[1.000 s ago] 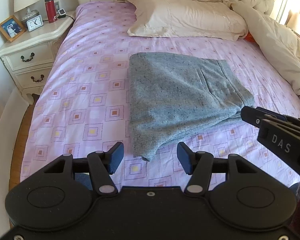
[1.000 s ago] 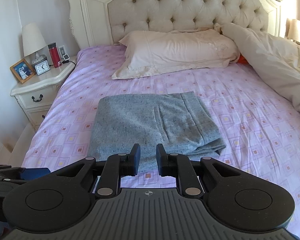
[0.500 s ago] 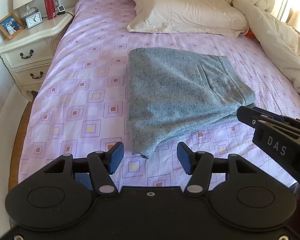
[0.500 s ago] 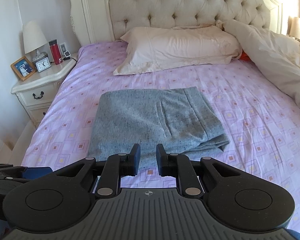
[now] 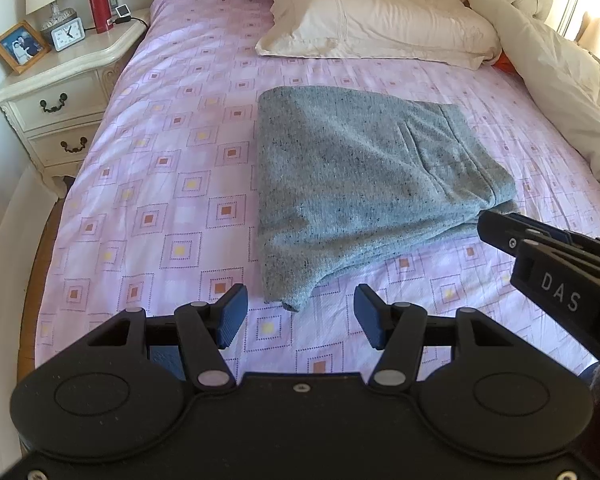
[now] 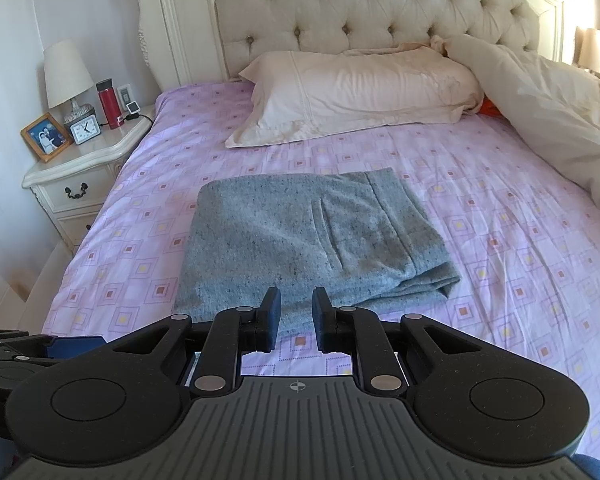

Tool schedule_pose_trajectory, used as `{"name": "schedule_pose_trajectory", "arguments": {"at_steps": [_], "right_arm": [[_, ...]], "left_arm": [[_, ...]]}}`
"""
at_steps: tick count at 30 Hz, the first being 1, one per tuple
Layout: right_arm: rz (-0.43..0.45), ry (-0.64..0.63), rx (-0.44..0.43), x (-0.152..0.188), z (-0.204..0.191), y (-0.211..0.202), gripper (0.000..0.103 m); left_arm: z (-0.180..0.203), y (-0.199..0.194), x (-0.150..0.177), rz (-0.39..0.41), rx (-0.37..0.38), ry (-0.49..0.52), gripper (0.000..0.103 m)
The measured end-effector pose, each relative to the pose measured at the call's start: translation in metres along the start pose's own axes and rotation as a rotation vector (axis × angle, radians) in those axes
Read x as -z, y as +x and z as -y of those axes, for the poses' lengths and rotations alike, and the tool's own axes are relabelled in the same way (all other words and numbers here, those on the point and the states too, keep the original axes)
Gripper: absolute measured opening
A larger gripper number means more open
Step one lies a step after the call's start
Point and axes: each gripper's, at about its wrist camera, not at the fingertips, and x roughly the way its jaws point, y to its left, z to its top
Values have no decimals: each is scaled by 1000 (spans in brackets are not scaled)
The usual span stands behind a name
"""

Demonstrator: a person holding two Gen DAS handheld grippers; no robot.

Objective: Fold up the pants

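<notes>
Lying folded mid-bed, the speckled grey knit pants pointed their near corner between the wide-open, empty left tongs; the right tongs hovered slightly parted, empty.

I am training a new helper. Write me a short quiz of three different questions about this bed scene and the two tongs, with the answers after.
1. True or false: the left tongs are shut on the grey pants.
2. Multiple choice: where do the pants lie? A) on the nightstand B) on the purple sheet, in front of the pillow C) under the white duvet
3. Fill in: beside the clock on the nightstand stands a red ____.

Key
1. False: both tongs are open and hold nothing; the right tongs show only a narrow gap.
2. B
3. bottle
</notes>
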Motion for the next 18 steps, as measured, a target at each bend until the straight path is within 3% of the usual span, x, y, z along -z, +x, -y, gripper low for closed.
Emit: {"name": "schedule_pose_trajectory", "arguments": {"at_steps": [18], "right_arm": [[-7,2,-8,2,-4,2,17]], "left_arm": [[1,1,1,6,-6,2,62]]}}
